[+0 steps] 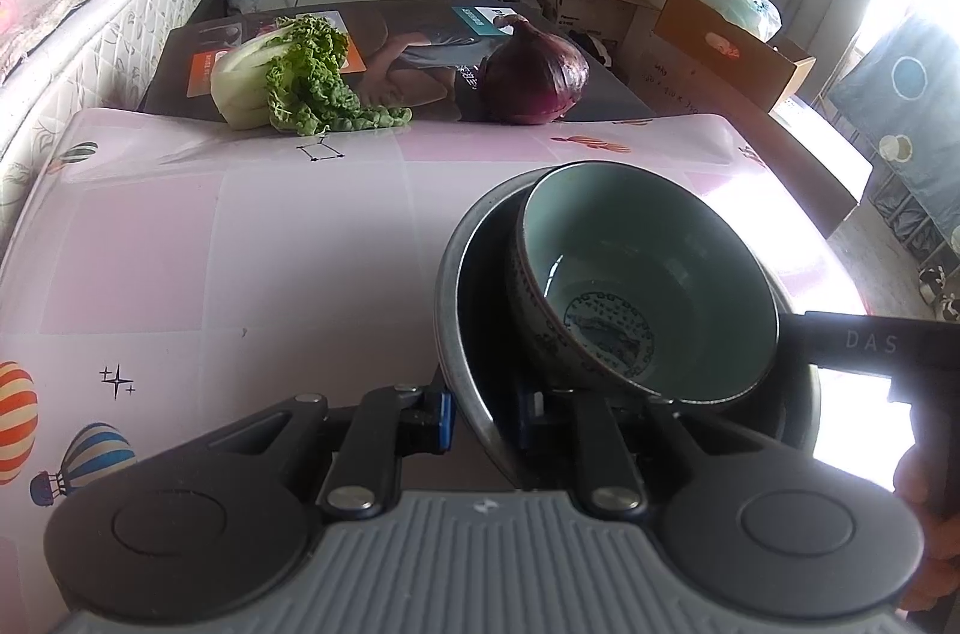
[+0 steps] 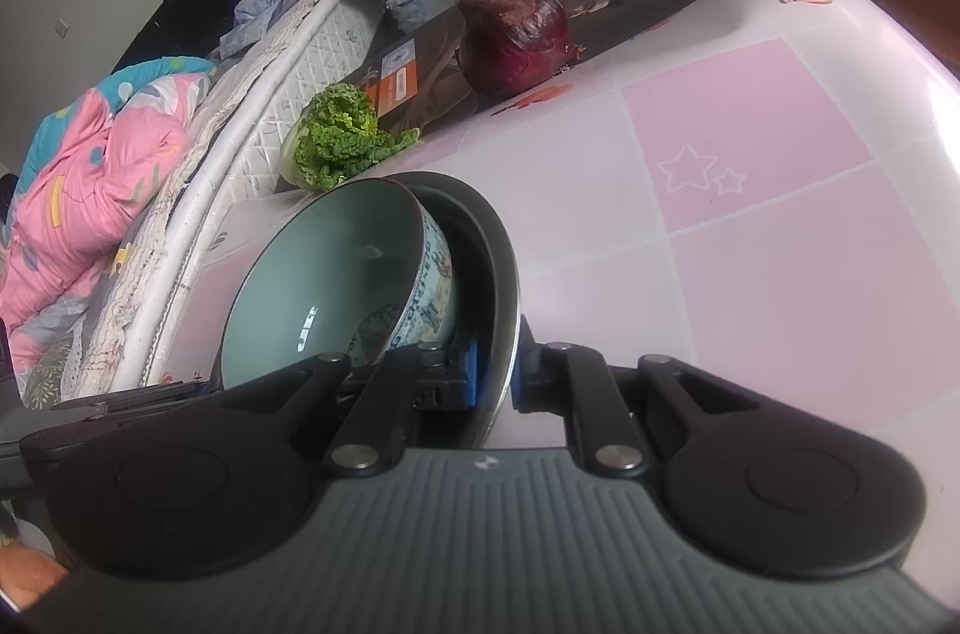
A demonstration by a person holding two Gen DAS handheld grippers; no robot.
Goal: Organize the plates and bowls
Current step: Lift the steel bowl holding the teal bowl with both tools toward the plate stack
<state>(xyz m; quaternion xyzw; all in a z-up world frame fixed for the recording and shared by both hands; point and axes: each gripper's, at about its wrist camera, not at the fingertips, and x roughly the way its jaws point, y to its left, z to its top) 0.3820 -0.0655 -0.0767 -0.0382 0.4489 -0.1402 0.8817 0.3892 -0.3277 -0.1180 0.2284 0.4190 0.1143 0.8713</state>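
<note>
A dark metal plate (image 1: pixel 474 334) carries a pale green ceramic bowl (image 1: pixel 648 274) with a patterned outside, leaning inside it. My left gripper (image 1: pixel 486 421) is shut on the plate's near rim, one blue pad on each side. In the right wrist view the same plate (image 2: pixel 498 262) and bowl (image 2: pixel 324 280) show, and my right gripper (image 2: pixel 495 382) is shut on the plate's opposite rim. The right gripper's body (image 1: pixel 870 340) reaches in from the right in the left wrist view. The plate is held tilted just above the pink tablecloth (image 1: pixel 240 244).
A leafy cabbage (image 1: pixel 288 81) and a red onion (image 1: pixel 534 75) lie at the table's far edge on a dark printed box (image 1: pixel 408 51). A mattress (image 1: pixel 90 9) runs along the left. Cardboard boxes (image 1: pixel 720 33) stand beyond the table to the right.
</note>
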